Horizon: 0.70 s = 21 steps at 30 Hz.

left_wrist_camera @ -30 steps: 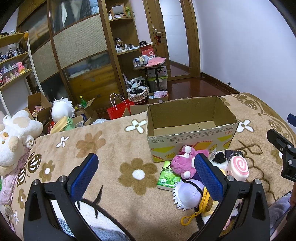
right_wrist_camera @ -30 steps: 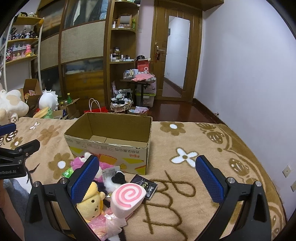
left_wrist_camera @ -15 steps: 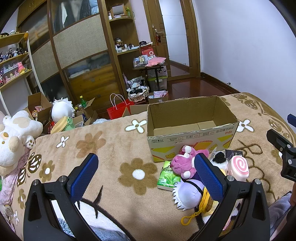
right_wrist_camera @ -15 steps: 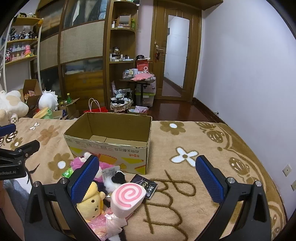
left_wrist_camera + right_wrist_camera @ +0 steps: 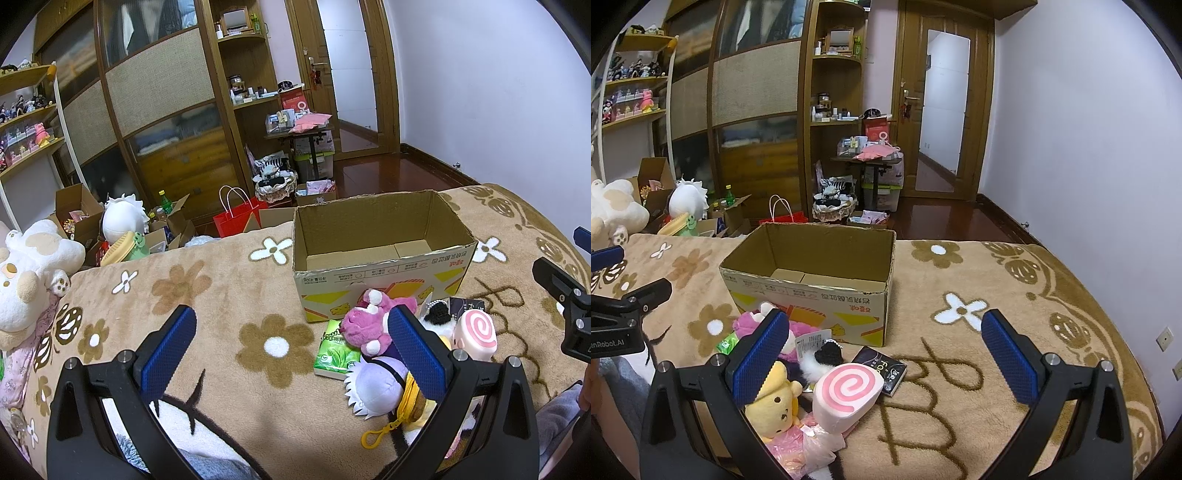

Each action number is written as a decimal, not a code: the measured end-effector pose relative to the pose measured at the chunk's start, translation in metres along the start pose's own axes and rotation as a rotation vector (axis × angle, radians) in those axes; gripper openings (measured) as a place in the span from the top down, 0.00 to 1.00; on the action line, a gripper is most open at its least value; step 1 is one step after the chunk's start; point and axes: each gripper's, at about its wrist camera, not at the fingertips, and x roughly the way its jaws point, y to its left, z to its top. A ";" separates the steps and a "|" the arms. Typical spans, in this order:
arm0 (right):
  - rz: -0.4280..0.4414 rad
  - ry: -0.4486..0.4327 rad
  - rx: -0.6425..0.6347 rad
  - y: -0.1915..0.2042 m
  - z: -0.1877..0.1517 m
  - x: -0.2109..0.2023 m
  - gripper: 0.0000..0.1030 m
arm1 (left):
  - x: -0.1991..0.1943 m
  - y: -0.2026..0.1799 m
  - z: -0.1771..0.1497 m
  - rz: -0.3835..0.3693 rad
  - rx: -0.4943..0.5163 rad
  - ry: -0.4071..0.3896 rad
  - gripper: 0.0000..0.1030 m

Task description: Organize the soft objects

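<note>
left gripper [image 5: 291, 347]: jaws spread wide, nothing between them; hovered over the blanket [image 5: 221, 295], toy pile ahead and off to its right finger. Likely staged for a first pick.
right gripper [image 5: 882, 350]: also wide open and empty; the pile sat low by its left finger, bare blanket under the rest.
cardboard box [image 5: 380, 254]: straight ahead of both grippers, past the pile, open top up, looked empty. Judged to be the drop target, which would explain the toys heaped against its near wall.
pink bear plush [image 5: 369, 325]: nearest the box, touching its front face, partly hidden behind the left gripper's right finger.
swirl roll plush [image 5: 847, 391]: pink-white spiral end facing the camera, lying on its side just inside the right gripper's left finger.
yellow bear plush [image 5: 777, 410]: below that finger, on a pink plastic bag.
purple-haired plush [image 5: 376, 387]: close under the left gripper's right finger, yellow clip strap trailing.
green tissue pack [image 5: 336, 350]: flat, left of the pile.
handling guess: all looked squashy, so a loose pinch should do.
</note>
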 end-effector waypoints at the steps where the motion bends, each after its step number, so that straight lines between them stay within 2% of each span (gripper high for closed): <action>1: 0.000 0.002 -0.001 0.001 0.000 0.000 0.00 | 0.000 0.000 0.000 0.000 0.000 0.000 0.01; 21: 0.004 0.005 0.002 0.000 -0.002 0.003 0.00 | 0.000 0.000 0.000 0.001 0.001 0.001 0.01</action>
